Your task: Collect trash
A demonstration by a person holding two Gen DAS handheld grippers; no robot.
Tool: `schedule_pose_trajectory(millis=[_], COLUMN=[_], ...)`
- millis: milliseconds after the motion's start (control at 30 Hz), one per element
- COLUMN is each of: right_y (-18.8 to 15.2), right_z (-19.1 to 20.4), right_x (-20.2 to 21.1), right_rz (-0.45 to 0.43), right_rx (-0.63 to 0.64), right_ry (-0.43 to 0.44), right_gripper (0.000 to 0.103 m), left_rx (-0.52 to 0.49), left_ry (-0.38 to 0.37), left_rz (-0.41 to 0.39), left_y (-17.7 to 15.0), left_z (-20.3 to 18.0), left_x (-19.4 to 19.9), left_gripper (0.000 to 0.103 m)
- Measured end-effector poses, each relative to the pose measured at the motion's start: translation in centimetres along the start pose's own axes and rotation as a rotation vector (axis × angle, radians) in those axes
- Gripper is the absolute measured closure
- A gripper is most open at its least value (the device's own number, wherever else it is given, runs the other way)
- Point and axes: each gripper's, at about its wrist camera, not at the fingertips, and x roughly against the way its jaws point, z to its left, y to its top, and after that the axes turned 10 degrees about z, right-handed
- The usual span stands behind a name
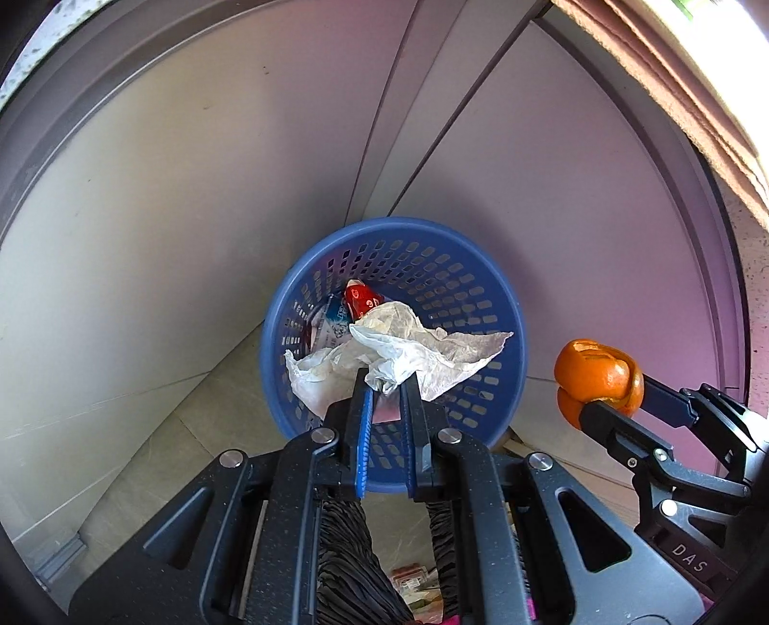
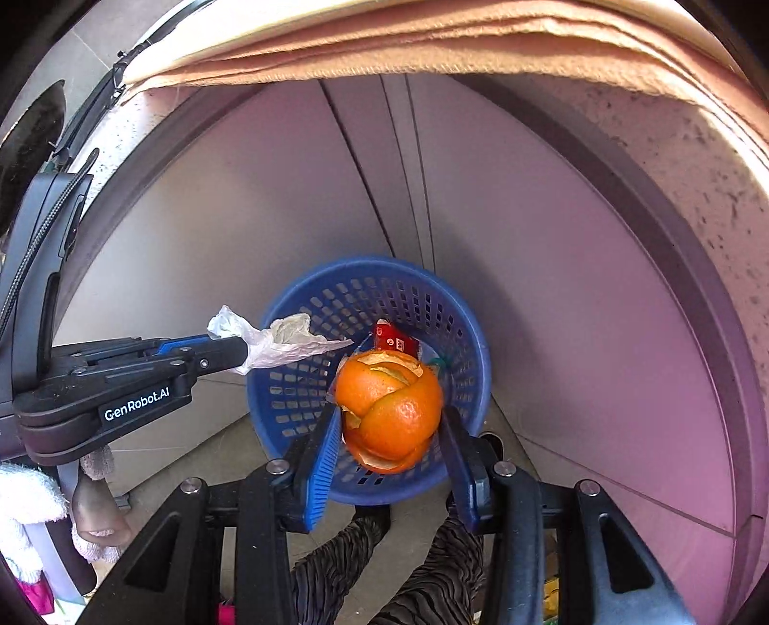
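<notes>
A home, likely a living area: a blue perforated wastebasket (image 1: 394,269) stands on a tiled floor (image 1: 158,461) against pale panelled cabinet fronts (image 1: 144,202). Above the wastebasket a speckled stone ledge (image 2: 673,158) carries folded peach cloth (image 2: 432,43); household clutter lies near it on the floor

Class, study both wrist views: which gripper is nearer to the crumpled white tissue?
Left. The left gripper is shut on the crumpled white tissue above the blue basket. The right gripper holds the orange peel off to the side, apart from the tissue.
</notes>
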Motion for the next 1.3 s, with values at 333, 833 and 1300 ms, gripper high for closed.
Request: schedule_pose_trajectory(millis=[333, 833, 1300], right_y=[0.0, 0.0, -0.1], right_z=[0.4, -0.6, -0.4], right_x=[0.5, 2.8, 9.4], right_rz=[-0.003, -0.025, -0.135], right_rx=[0.007, -0.019, 0.028], right_ry=[-0.003, 0.044, 0.081], right_gripper=[0.055, 0.049, 0.043], left_rx=[-0.014, -0.010, -0.038], left_ry=[0.030, 0.040, 0.081], left_rz=[0.007, -0.019, -0.161], left_y=[0.2, 0.2, -0.6], left_z=[-0.6, 0.1, -1.2], left_x=[0.0, 2.0, 9.1], left_gripper=[0.071, 0.071, 0.071])
